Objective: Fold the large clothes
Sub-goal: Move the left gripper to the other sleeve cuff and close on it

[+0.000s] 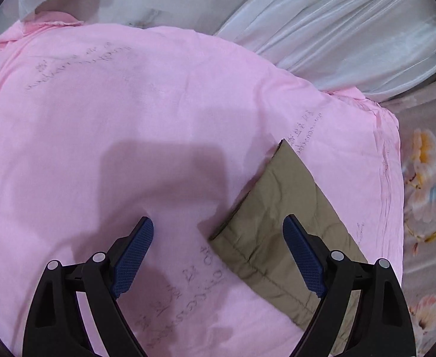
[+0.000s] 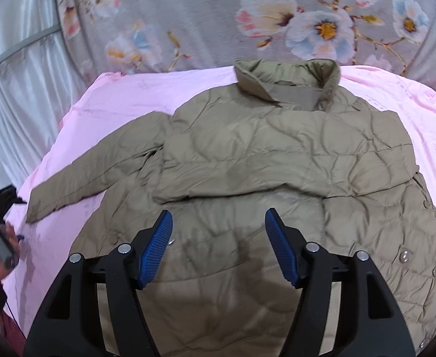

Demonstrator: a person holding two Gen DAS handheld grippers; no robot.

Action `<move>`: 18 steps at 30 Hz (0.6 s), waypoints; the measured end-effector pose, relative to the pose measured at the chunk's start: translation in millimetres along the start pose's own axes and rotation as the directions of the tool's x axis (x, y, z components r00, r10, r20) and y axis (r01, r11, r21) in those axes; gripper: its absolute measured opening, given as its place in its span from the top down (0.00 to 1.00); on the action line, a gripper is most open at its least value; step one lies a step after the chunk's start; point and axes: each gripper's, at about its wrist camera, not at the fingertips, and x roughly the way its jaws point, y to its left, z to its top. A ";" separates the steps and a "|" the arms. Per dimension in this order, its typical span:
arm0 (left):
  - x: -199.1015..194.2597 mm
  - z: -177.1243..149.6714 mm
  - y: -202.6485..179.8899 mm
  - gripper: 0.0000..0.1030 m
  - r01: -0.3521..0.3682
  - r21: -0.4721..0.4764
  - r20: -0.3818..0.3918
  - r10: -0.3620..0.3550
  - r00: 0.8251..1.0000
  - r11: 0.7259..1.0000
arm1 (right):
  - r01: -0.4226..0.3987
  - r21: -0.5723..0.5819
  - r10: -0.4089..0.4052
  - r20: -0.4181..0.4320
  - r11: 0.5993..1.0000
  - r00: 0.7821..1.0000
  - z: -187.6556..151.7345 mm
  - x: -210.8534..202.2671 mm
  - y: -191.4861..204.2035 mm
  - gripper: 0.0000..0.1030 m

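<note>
Two claws are hanging wide open over the work, and neither is gripping anything. Below and ahead of the right claw [image 2: 218, 247], an olive quilted jacket [image 2: 277, 160] is lying flat on a pink sheet [image 2: 114, 98], its stand-up collar [image 2: 286, 80] at the far end. One sleeve looks to be already folded across the chest ahead of the claw, which suggests the folding is partly under way. The other sleeve [image 2: 93, 169] is stretching out to the claw's left, probably awaiting its turn.

That sleeve's cuff [image 1: 280, 208] is lying between the spread fingers of the left claw [image 1: 218, 255], nearer the right-hand pad, with no contact that I can make out. The placement reads as a line-up for a pinch on the cuff, so the sleeve can be carried over the body.

Beyond the pink sheet, floral bedding [image 2: 218, 15] is showing, and white fabric [image 1: 351, 20] is bunching far ahead of the left claw.
</note>
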 end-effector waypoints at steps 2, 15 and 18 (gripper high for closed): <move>5.1 -2.6 -8.2 0.19 -0.005 0.037 -0.005 0.005 1.000 0.999 | 0.000 0.000 0.000 -0.003 1.000 1.000 -1.0 -2.1 2.7 0.39; -31.9 -44.9 -105.5 0.97 0.239 0.317 -0.049 -0.236 0.971 0.918 | 0.041 0.041 -0.041 -0.011 0.998 0.999 -2.3 -19.0 -29.7 0.35; -70.6 -70.9 -152.0 0.97 0.313 0.438 -0.058 -0.320 0.945 0.843 | 0.052 0.069 -0.051 -0.015 0.996 0.999 -2.6 -21.2 -42.0 0.34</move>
